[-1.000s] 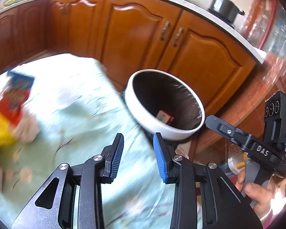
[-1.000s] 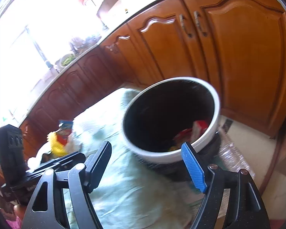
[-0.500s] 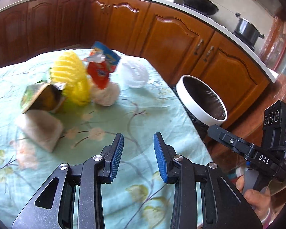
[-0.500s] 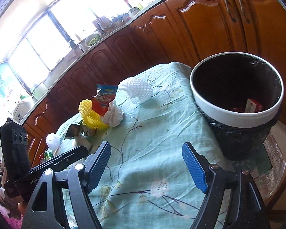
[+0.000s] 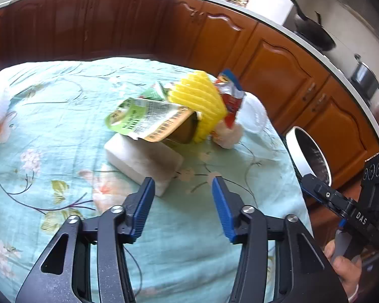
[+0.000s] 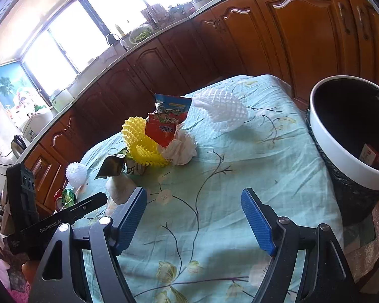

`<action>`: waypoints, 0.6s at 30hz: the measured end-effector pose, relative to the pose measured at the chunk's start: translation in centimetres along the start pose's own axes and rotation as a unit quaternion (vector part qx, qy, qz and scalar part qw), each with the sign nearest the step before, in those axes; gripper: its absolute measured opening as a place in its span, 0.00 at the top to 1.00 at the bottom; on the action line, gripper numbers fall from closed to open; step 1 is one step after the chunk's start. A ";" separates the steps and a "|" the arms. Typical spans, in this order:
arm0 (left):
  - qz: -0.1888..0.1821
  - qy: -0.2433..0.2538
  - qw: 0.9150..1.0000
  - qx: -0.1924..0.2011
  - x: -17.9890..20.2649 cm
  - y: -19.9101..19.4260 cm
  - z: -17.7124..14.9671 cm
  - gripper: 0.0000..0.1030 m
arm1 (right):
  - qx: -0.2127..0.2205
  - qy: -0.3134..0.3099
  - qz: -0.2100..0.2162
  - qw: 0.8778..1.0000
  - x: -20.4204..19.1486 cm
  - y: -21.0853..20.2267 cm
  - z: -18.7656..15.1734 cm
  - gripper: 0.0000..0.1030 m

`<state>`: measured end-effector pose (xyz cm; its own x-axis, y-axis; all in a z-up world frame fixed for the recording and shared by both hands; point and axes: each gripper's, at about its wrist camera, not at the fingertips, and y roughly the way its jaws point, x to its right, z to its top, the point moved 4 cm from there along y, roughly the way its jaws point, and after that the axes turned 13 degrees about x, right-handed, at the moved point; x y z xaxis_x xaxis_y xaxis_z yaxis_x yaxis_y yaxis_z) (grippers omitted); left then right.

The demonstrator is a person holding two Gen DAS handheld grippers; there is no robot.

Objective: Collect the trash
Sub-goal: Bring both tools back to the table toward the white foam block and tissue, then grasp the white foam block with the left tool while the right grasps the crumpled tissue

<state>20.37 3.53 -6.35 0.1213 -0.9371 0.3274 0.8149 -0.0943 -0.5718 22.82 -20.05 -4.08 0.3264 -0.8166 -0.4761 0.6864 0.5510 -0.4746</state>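
Observation:
A heap of trash lies on the floral tablecloth: a white foam block, a green foil lid on a cup, a yellow foam net, a red and blue wrapper, crumpled tissue and a white foam net. My left gripper hovers just short of the foam block, its jaws opening with nothing between them. My right gripper stands open and empty over the cloth. The white-rimmed bin stands at the table's right edge with a red box inside.
Wooden cabinets and a worktop ring the table. A small white spiky ball and a green and red object lie near the far left edge in the right wrist view. A hand holds the right gripper's handle.
Both grippers swung away from the bin toward the trash heap, which now fills the left wrist view. The left jaws have widened; the right jaws kept their width.

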 end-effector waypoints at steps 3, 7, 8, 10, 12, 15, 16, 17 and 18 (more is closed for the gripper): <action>0.019 -0.010 1.000 -0.002 -1.0 0.6 0.3 0.36 | -0.012 -0.018 0.005 1.000 -0.8 2.3 0.4 0.25; 0.034 -0.014 0.999 -0.015 -1.8 2.3 0.2 0.35 | -0.032 -0.018 0.005 0.999 -0.9 5.7 1.0 0.39; 0.037 -0.019 0.999 -0.020 -2.0 2.7 0.1 0.35 | -0.036 -0.015 0.006 0.999 -0.9 6.5 1.2 0.41; 0.033 -0.033 0.998 -0.029 -2.4 3.6 0.0 0.35 | -0.042 -0.014 0.008 0.999 -0.9 8.0 1.6 0.43; 0.031 -0.043 0.998 -0.036 -2.7 4.3 -0.1 0.35 | -0.052 -0.015 0.008 0.999 -0.9 9.8 1.7 0.43; 0.017 -0.061 0.997 -0.045 -3.0 5.1 -0.1 0.35 | -0.067 -0.003 0.010 0.998 -0.5 11.9 1.4 0.49; 0.017 -0.061 0.997 -0.046 -3.0 5.3 -0.2 0.37 | -0.071 0.001 0.014 0.997 -0.3 12.3 1.4 0.59; 0.016 -0.060 0.997 -0.046 -3.1 5.4 -0.1 0.38 | -0.074 0.002 0.016 0.997 -0.3 12.6 1.3 0.78; 0.015 -0.059 0.997 -0.044 -3.2 5.4 -0.1 0.40 | -0.076 0.003 0.016 0.997 -0.2 12.7 1.2 0.83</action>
<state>24.28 6.00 -10.57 0.2150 -0.8948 0.3914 0.7577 -0.1000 -0.6449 32.21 -13.07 -9.09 0.3428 -0.7975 -0.4964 0.5696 0.5967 -0.5653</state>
